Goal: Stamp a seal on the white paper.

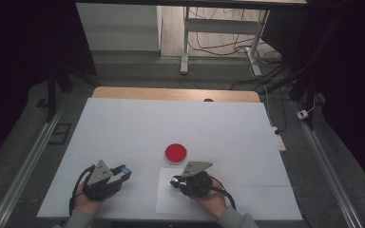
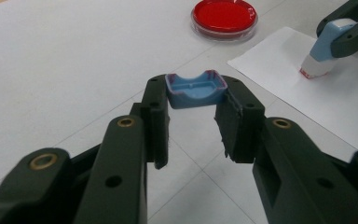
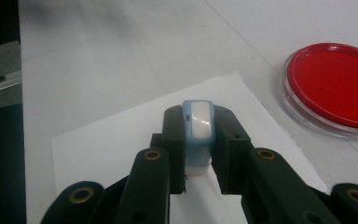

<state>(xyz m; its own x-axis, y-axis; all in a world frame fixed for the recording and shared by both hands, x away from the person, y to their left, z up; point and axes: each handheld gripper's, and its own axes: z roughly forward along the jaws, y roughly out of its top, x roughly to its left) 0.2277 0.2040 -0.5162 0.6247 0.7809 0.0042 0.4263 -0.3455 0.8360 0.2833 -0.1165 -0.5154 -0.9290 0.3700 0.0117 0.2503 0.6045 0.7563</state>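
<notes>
On the left side of the white table [image 1: 123,128], the left gripper [image 1: 123,172] is closed on a small blue plastic cap [image 2: 196,88]. The cap sits right at the tips of the two black jaws, with its open side facing up. It has a bit of red on its rim. The left gripper is held just above the table and is well apart from the other hand.

In the middle, a little farther back, sits a round clear dish with red ink inside [image 1: 176,153]. Nothing is touching it.

Next comes a white sheet of paper [image 1: 168,202], lying flat on the table. The right gripper [image 1: 175,182] is over this paper. Its jaws are squeezed tight on a small blue and white stamp [image 3: 198,135]. The stamp points down, and its red end [image 2: 309,72] looks like it is on the paper or just above it. I cannot tell which.

What could go wrong? The cap is held only at the very tips, so a small bump could make it slip and drop. The stamp leans a bit, so pressing now could make a smeared or half mark. The paper is loose, so it may slide if the stamp drags sideways.
</notes>
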